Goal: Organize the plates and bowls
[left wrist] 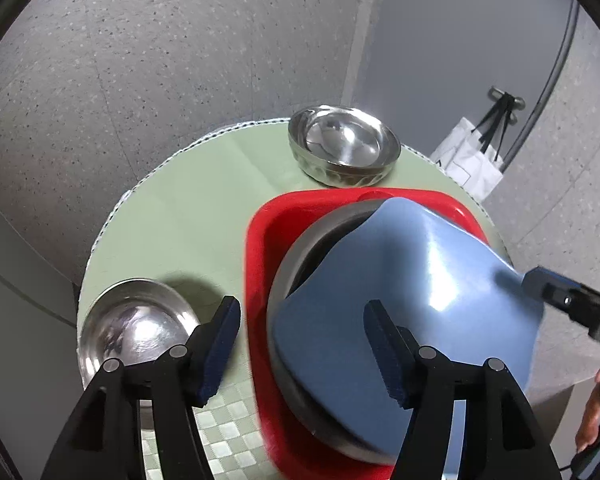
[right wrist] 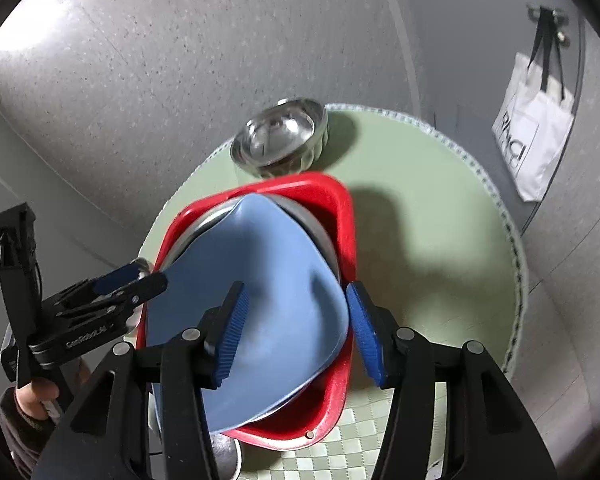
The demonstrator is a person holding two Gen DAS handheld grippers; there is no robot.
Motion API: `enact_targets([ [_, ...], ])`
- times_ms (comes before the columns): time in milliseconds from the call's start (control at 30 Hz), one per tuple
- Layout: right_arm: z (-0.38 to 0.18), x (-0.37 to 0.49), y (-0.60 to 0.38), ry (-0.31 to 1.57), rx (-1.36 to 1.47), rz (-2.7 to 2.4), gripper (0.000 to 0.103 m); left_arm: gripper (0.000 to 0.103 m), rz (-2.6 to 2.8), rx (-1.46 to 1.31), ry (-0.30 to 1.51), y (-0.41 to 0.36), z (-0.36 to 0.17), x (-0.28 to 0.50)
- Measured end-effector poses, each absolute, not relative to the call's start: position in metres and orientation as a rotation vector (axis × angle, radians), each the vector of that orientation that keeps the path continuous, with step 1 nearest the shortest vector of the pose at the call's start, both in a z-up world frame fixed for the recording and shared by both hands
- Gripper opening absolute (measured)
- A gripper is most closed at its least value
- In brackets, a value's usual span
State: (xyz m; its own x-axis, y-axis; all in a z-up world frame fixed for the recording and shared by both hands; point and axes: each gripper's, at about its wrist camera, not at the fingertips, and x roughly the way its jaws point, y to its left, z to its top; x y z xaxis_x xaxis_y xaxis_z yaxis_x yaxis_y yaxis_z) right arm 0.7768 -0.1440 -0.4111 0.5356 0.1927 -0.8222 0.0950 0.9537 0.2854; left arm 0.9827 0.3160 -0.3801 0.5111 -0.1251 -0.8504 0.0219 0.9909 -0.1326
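A blue plate [left wrist: 412,280] [right wrist: 260,280] lies tilted on a steel dish [left wrist: 300,236] inside a red tray [left wrist: 260,240] [right wrist: 324,196] on the round green table [left wrist: 188,208]. My left gripper [left wrist: 302,308] stands open over the plate's left edge, one finger outside the tray rim, the other above the plate. My right gripper [right wrist: 296,288] is open too and straddles the plate's right edge without pressing on it. Each gripper shows in the other's view: the right gripper [left wrist: 540,284] at the plate's right rim, the left gripper [right wrist: 140,276] at its left rim.
One steel bowl [left wrist: 342,146] [right wrist: 280,136] sits at the table's far edge behind the tray. Another steel bowl [left wrist: 136,324] is at the near left. A white tote bag [left wrist: 468,156] [right wrist: 536,140] hangs on the wall to the right. A hand [right wrist: 36,396] holds the left gripper.
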Motion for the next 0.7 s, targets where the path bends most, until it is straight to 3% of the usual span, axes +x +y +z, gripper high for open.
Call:
enact_targets([
  [133,-0.393,0.763,-0.133,0.945,0.266,-0.021,0.053,0.074,-0.098,-0.117,0.981,0.336,-0.362,0.972],
  [467,-0.360,0.726,-0.027,0.812,0.248,-0.097,0.061,0.079,-0.200,-0.028,0.906,0.442,-0.352,0.954],
  [533,-0.363,0.722,0.009,0.800,0.277,-0.112,0.067,0.080,-0.230,-0.003,0.916,0.465,-0.358,0.951],
  [700,-0.391,0.727,0.089,0.838,0.312,-0.138,0.068,0.081,-0.303,0.068,0.980,0.510,-0.381,0.951],
])
